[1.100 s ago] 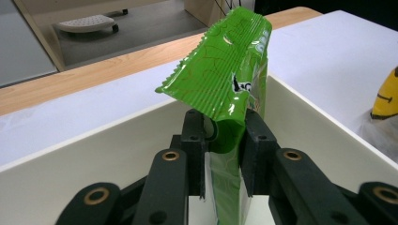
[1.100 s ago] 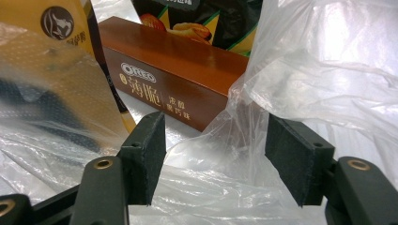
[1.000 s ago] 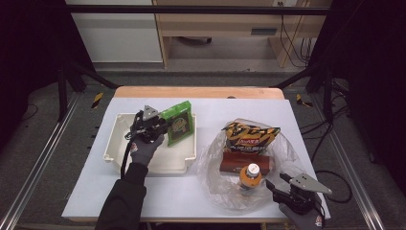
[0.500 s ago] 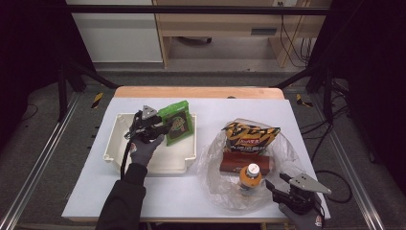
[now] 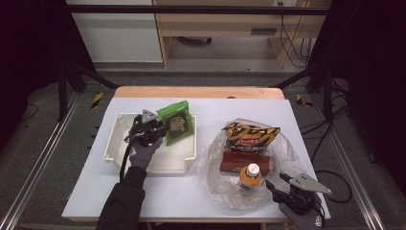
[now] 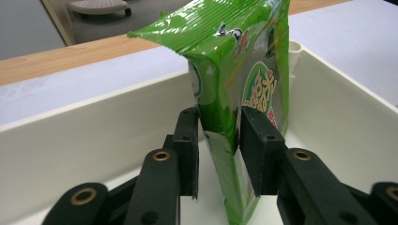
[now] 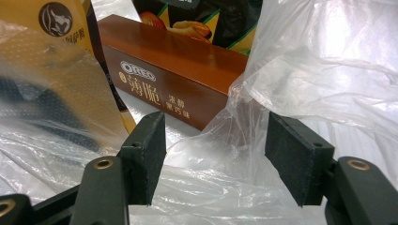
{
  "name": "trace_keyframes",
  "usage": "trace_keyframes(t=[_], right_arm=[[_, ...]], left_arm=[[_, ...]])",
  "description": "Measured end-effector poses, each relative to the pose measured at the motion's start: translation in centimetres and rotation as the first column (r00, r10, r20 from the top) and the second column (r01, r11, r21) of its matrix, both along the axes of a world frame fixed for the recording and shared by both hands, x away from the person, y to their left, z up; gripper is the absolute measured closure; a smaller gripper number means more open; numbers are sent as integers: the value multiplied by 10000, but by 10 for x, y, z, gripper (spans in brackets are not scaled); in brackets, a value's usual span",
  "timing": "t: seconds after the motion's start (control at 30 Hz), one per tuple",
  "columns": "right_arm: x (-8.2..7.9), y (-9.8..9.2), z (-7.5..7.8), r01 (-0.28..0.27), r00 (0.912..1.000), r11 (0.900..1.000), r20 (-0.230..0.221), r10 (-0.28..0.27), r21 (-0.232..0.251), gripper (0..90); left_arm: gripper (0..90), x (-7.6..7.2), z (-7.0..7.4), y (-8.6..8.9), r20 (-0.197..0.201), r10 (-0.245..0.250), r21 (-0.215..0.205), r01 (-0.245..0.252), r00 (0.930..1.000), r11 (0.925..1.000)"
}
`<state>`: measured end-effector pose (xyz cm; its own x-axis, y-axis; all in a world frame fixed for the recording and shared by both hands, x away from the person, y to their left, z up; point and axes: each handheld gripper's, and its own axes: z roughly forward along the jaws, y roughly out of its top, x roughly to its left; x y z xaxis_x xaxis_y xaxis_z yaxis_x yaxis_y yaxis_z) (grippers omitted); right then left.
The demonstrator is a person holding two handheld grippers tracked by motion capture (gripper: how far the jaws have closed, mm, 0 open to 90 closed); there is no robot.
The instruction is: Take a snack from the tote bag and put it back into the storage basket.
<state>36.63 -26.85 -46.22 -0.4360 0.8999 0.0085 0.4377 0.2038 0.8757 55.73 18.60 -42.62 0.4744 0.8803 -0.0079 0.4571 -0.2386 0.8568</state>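
A green snack packet (image 5: 177, 122) (image 6: 237, 89) stands tilted over the white tray (image 5: 115, 139) (image 6: 84, 136), and my left gripper (image 5: 154, 132) (image 6: 218, 154) is shut on its lower edge. My right gripper (image 5: 282, 184) (image 7: 213, 157) stands open at the near right edge of a clear plastic bag (image 5: 215, 177) (image 7: 305, 70), with a fold of the plastic between its jaws. In the bag lie a brown biscuit box (image 5: 234, 163) (image 7: 173, 79), a black and yellow chip bag (image 5: 249, 134) and a bottle with an orange label (image 5: 250, 176) (image 7: 61, 28).
The white table (image 5: 158, 191) has a wooden strip (image 5: 198, 92) along its far edge. Metal frame rails (image 5: 33, 167) run down both sides, and cables (image 5: 330, 177) trail off at the right. Bare tabletop lies in front of the tray.
My left gripper has shifted the green packet slightly toward the tray's near side. The right gripper has stayed at the bag's edge.
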Motion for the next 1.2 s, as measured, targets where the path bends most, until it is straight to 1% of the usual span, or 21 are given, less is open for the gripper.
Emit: trace_keyframes(t=[0.03, 0.17, 0.23, 0.33, 0.37, 0.4, 0.43, 0.47, 0.5, 0.53, 0.57, 0.63, 0.77, 0.87, 0.97, 1.03, 1.07, 1.1, 1.13, 1.17, 1.2], right_arm=[[0, 0, 0, -8, 10000, 10000, -17, 8, 9, 388], [0, 0, 0, -22, 10000, 10000, -13, 22, 0, 389], [0, 0, -1, -26, 10000, 10000, -53, 26, 15, 389], [0, 0, -1, -20, 10000, 10000, -56, 20, 18, 389], [0, 0, -1, -22, 10000, 10000, -61, 22, 18, 390], [0, 0, -1, -20, 10000, 10000, -65, 20, 15, 390], [0, 0, -1, -19, 10000, 10000, -55, 19, 4, 390], [0, 0, -1, -21, 10000, 10000, -52, 21, 17, 391], [0, 0, -1, -31, 10000, 10000, -49, 31, 20, 391], [0, 0, -1, -31, 10000, 10000, -49, 31, 20, 391], [0, 0, -1, -10, 10000, 10000, -60, 10, 16, 391], [0, 0, -1, -18, 10000, 10000, -60, 18, 14, 391], [0, 1, -1, -25, 10000, 10000, -25, 25, -28, 392], [0, 0, 0, -15, 10000, 10000, -23, 15, -4, 392], [0, 0, 0, 27, 10000, 10000, -20, -27, 22, 390], [0, 0, 0, 5, 10000, 10000, 12, -5, 9, 390], [-1, 0, 1, 6, 10000, 10000, 81, -6, 36, 390], [-2, -1, 3, 14, 9999, 10000, 137, -15, 59, 389], [-2, -1, 3, 14, 9999, 10000, 137, -15, 59, 389], [-2, -1, 4, 36, 9998, 9999, 186, -38, 103, 390], [-3, -2, 5, 49, 9996, 9999, 288, -52, 99, 392]], left_arm=[[719, 1, 1, 0, 44, 51, -181, -50, 10000, 9998], [732, 3, 0, 1, 18, 192, -185, -192, 9998, 9996], [725, 7, -3, 2, 6, 356, -390, -355, 9994, 9986], [704, 9, -5, 2, 50, 526, -392, -524, 9986, 9979], [697, 10, -7, 0, 42, 710, -196, -709, 9975, 9973], [660, 10, -7, 0, 42, 710, -196, -709, 9975, 9973], [630, 11, -11, 0, -125, 781, -90, -782, 9969, 9969], [616, 11, -11, 0, -125, 781, -90, -782, 9969, 9969], [605, 10, -12, 1, -234, 733, -86, -736, 9970, 9973], [603, 10, -12, 1, -234, 733, -86, -736, 9970, 9973], [604, 6, -12, 3, -130, 628, -276, -631, 9979, 9976], [613, 3, -12, 5, -140, 511, -353, -516, 9986, 9980], [673, 0, -16, 6, -245, 368, -342, -377, 9990, 9987], [678, -1, -17, 6, -314, 299, -325, -309, 9991, 9990], [657, -11, -11, 7, -22, 79, -458, -80, 10000, 9989], [648, -14, -9, 8, 11, -19, -411, 19, 10000, 9992], [617, -20, -6, 10, 104, -174, -474, 179, 9998, 9987], [599, -23, -4, 11, 71, -301, -534, 304, 9995, 9981], [572, -23, -4, 11, 71, -301, -534, 304, 9995, 9981], [572, -27, -2, 13, 16, -483, -588, 483, 9988, 9971], [539, -30, -1, 13, 6, -581, -671, 580, 9983, 9961]])
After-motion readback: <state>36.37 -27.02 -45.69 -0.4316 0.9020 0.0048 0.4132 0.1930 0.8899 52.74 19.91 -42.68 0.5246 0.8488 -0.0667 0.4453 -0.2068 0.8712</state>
